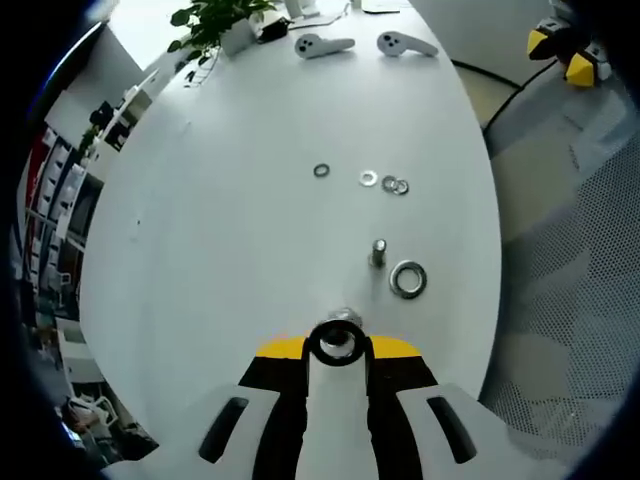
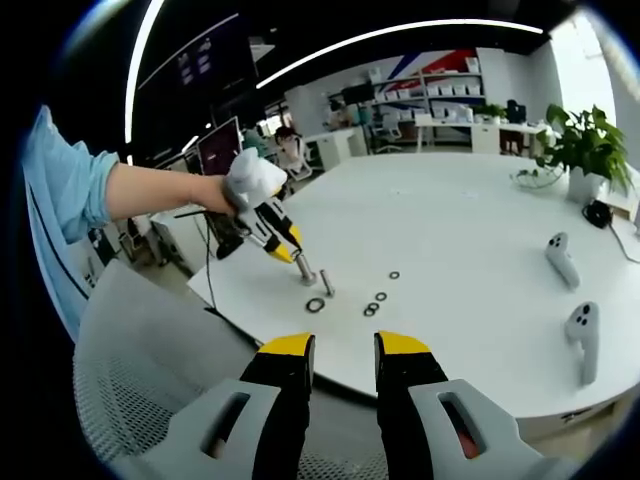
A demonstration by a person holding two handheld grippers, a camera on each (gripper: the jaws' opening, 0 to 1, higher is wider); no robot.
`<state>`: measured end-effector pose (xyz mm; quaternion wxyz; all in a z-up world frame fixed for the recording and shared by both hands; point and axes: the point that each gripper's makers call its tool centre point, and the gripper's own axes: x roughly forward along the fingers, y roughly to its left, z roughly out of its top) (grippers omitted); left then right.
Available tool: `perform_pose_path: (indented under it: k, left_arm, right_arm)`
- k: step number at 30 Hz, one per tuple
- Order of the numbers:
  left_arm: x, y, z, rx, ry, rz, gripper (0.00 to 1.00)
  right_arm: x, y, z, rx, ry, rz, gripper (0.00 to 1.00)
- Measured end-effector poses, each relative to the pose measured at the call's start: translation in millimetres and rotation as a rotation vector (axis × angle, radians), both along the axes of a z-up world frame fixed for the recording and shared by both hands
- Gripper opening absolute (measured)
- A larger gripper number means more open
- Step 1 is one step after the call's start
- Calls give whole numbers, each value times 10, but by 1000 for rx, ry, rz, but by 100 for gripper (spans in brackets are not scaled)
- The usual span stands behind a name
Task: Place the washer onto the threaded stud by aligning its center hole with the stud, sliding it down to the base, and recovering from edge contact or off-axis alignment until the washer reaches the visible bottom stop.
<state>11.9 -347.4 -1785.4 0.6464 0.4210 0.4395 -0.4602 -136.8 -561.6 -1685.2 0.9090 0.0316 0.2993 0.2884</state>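
Left gripper view: my left gripper (image 1: pixel 338 345) is clamped on a washer (image 1: pixel 337 343) (dark ring), just near of the threaded stud (image 1: pixel 378 252) standing on the white table (image 1: pixel 230 230). Larger washer (image 1: pixel 408 279) lies beside the stud, small ones (image 1: pixel 385 182) farther off.

Right gripper view: my right gripper (image 2: pixel 344 345) has jaws apart, empty, well back from the stud (image 2: pixel 326 283).

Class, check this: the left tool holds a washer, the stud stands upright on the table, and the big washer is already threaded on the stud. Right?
Not quite. The big washer lies flat on the table beside the stud, as the left gripper view shows. The rest holds.
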Motion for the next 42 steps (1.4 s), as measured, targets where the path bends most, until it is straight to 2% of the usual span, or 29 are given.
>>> perform_pose_path:
  k: [6,16,20,22,23,26,29,36,42]
  left_arm:
    - [33,-38,-23,-4,12,5,19]
    - [56,-86,-47,33,30,-14,19]
    - [46,-85,-46,73,56,-44,19]
    - [36,-84,-53,118,70,-77,19]
    - [35,-74,-67,153,73,-105,19]
    - [43,-100,-136,191,77,-148,19]
    - [33,-89,-231,217,98,-142,19]
    - [8,-87,-415,215,114,-130,19]
    - [-12,-80,-502,220,127,-122,19]
  right_arm:
    - [-1,3,1,1,0,3,26]
    - [2,2,5,4,-4,5,26]
    - [3,2,5,4,-4,7,26]
    - [3,3,5,4,-4,8,26]
    - [4,2,5,4,-5,7,26]
    - [6,1,6,5,-5,7,26]
    - [7,1,7,5,-6,6,26]
    - [12,-1,14,10,-9,1,26]
    - [16,5,21,13,-14,4,26]
